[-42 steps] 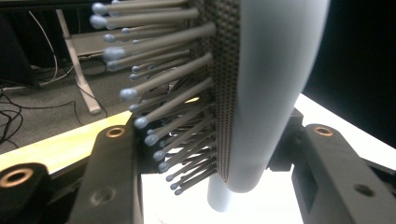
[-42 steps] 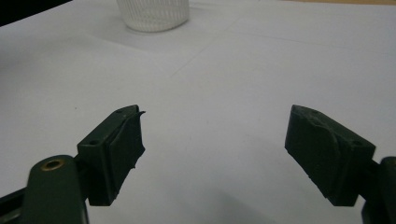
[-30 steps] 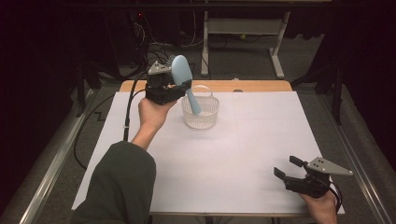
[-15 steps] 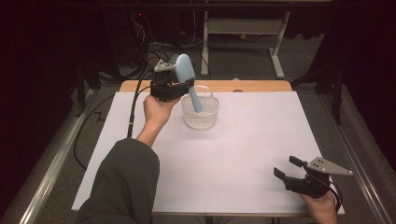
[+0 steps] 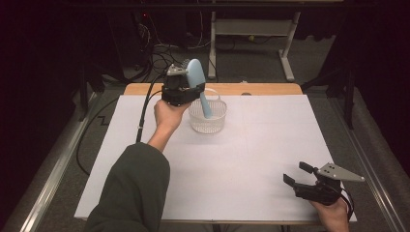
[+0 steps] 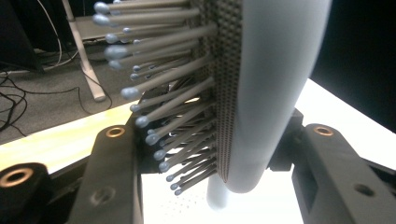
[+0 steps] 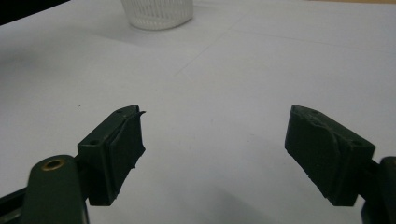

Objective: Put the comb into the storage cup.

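Above the one round, ribbed white basket (image 5: 208, 115), the left gripper (image 5: 183, 92) clamps its fingers on one pale blue, ball-tipped bristle hairbrush (image 5: 198, 87), handle dipping inside, while well away the right gripper (image 5: 302, 176) gapes wide.

hairbrush (image 5: 197, 82): pale blue, grey bristles | basket (image 5: 208, 118): white, ribbed | tongs (image 5: 296, 175): black | table sheet (image 5: 251, 145): white
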Motion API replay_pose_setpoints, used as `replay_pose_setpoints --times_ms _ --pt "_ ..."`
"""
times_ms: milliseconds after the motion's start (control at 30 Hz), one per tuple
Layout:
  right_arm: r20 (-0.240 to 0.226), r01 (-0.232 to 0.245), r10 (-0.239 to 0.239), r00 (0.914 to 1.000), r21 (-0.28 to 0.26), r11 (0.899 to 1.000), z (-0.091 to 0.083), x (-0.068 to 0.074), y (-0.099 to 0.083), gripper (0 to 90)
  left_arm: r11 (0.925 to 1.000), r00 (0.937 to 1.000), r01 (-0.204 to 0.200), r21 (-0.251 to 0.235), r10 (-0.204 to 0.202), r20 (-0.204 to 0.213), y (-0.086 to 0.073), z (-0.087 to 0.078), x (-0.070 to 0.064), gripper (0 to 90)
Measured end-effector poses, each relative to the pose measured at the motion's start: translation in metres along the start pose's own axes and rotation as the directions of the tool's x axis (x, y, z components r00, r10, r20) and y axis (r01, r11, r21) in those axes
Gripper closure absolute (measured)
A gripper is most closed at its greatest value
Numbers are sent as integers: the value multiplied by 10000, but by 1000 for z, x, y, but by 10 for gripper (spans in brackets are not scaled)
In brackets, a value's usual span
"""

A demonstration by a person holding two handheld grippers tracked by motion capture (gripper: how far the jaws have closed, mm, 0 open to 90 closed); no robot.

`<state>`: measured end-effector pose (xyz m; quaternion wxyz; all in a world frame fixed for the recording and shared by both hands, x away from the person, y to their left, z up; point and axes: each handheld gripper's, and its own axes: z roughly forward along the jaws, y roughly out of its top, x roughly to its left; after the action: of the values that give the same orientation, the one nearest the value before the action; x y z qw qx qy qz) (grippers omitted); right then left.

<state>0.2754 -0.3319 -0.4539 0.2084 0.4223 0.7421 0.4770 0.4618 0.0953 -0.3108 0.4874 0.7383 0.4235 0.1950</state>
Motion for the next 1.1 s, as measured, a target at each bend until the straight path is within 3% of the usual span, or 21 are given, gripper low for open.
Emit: replay_pose_setpoints --times_ms 1100 --pt "-141 31 -29 9999 79 10000 1 1 0 201 9983 9999 -129 566 134 -85 -11 23 -6 496"
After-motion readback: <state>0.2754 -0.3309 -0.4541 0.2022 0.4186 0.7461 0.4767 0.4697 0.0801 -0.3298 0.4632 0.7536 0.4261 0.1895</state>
